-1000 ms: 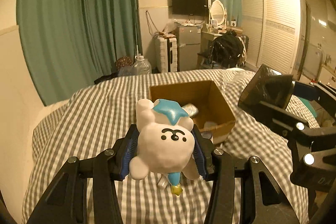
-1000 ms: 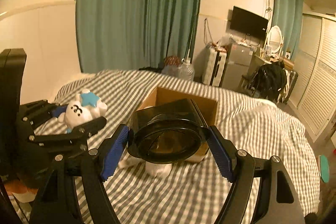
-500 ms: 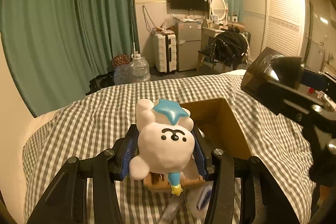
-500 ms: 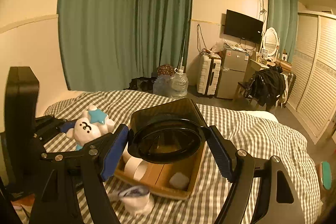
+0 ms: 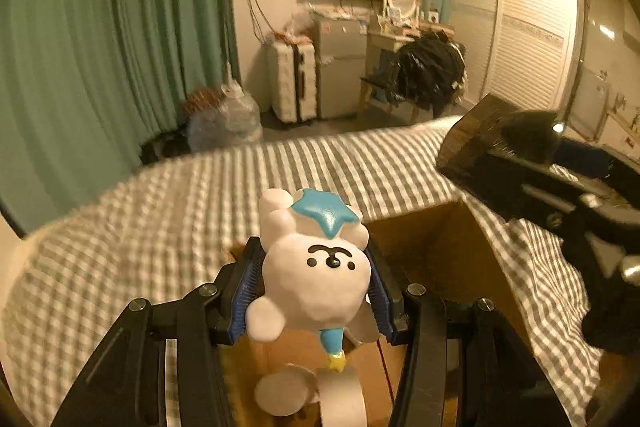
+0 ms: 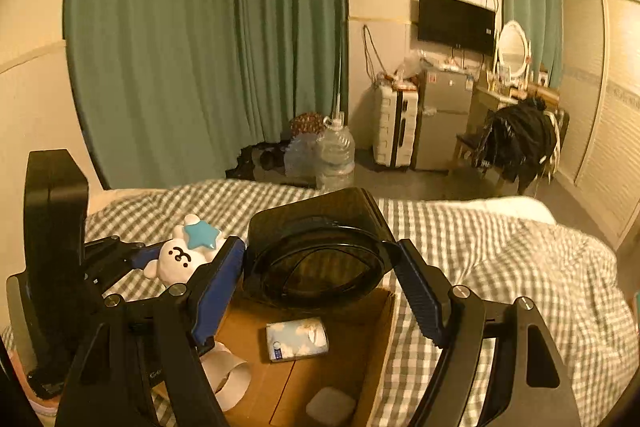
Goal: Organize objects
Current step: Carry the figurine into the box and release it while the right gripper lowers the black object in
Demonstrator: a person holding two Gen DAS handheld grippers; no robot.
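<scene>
Cardboard box [image 6: 344,355] lies open on the checked bed cover [image 6: 500,259], and both grippers hang above it. The left gripper [image 5: 314,291] is pressed against the two sides of a white bear figure [image 5: 316,279] with a blue star on its head; the figure is in the air over the near left part of the box. The right gripper [image 6: 320,267] pinches a dark translucent container [image 6: 320,247] by its round rim, the opening turned toward the camera, and holds it over the far edge of the box. Inside the box, on its floor, lies a small pack with a cloud print [image 6: 297,339] near the middle. A white tape roll [image 6: 228,375] sits by the left wall of the box, and a small white block [image 6: 330,407] rests at the near side. Beyond the box, across the room, stand green curtains [image 6: 208,39] and a white suitcase [image 6: 394,125].
</scene>
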